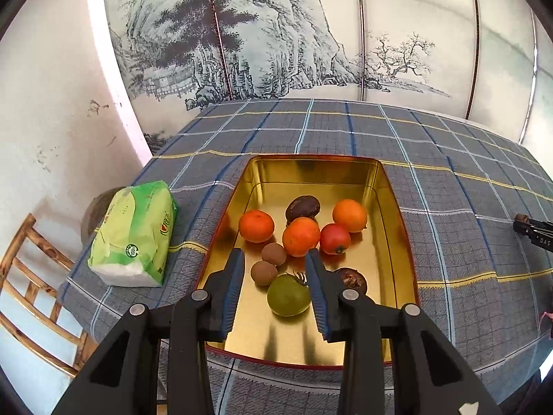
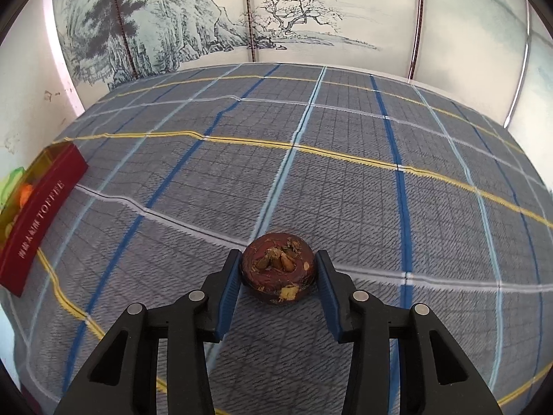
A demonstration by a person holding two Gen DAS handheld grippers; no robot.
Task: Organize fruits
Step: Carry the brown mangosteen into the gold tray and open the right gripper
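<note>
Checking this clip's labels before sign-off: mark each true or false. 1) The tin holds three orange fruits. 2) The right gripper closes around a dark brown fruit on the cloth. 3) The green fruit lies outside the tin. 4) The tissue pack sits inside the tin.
1) True: three orange fruits lie in the tin.
2) True: the right gripper brackets the dark brown fruit on the cloth.
3) False: the green fruit lies in the tin.
4) False: the tissue pack sits on the cloth beside it.
</note>
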